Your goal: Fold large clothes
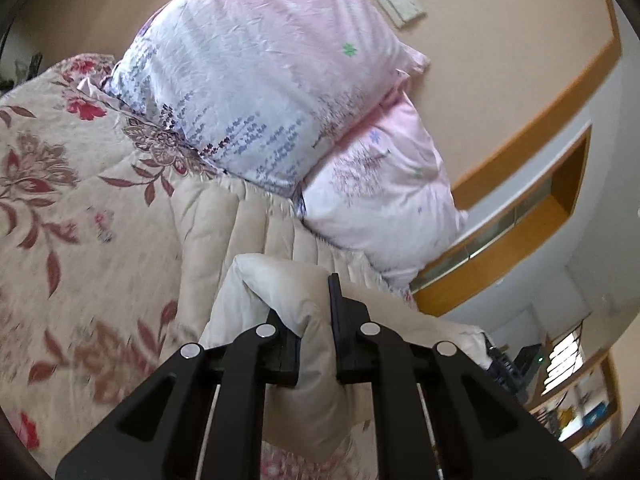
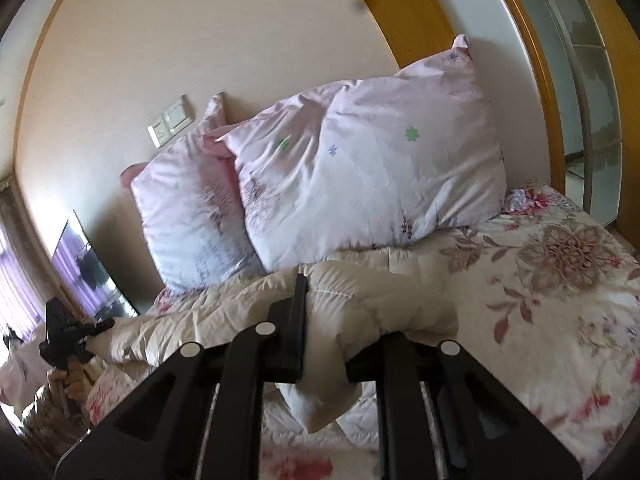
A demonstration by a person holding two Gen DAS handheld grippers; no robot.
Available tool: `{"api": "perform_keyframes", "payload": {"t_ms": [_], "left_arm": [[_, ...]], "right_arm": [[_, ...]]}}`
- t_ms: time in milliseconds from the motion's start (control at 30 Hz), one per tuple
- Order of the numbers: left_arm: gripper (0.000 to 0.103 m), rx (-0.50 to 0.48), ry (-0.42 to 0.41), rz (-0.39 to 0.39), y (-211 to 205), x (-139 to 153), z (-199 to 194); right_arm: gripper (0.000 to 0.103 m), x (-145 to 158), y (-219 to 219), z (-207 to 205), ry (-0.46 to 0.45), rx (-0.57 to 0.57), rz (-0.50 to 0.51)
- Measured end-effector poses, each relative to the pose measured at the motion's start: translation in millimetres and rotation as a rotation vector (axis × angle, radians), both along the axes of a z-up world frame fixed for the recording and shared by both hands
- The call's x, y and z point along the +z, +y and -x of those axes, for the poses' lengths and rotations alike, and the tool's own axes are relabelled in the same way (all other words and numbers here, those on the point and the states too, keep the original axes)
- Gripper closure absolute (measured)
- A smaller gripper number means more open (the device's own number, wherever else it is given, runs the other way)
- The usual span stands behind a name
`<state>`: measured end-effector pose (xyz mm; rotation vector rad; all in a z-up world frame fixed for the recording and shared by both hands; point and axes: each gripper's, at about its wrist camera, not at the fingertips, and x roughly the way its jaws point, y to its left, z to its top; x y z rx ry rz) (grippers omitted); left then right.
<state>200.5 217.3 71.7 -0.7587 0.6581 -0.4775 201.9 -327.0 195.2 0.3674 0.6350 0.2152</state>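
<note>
My left tongs (image 1: 318, 320) and right tongs (image 2: 324, 320) each pinch a fold of the cream quilted coat (image 2: 240, 312), stretched between them above the bed's floral cover (image 2: 560, 320). Two pink pillows (image 2: 360, 184) lean on the far beige wall (image 2: 200, 40), below a switch plate (image 2: 170, 124); a wood-framed wardrobe (image 2: 548, 80) stands right.
</note>
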Motion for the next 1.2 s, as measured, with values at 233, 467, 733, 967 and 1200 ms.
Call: {"api": "perform_keyframes", "payload": {"t_ms": [233,467,733,967,1200], "left_arm": [[0.094,0.042,0.087,0.072,6,-23,-71],[0.093,0.040,0.190,0.147,5,-54,-119],[0.065,0.022,0.196,0.220,4,-59,-140],[0.036,0.085,0.158,0.262,24,-51,-130],[0.035,0.119,0.209,0.094,30,-55,-118]], "right_arm": [[0.089,-48,-5,-78,0.114,-0.104,-0.065],[0.079,-108,-18,-127,0.303,-0.218,-0.249],[0.040,-115,-26,-150,0.287,-0.275,-0.339],[0.036,-97,-44,-135,0.245,-0.342,-0.251],[0.035,-107,-46,-124,0.353,-0.316,-0.101]]}}
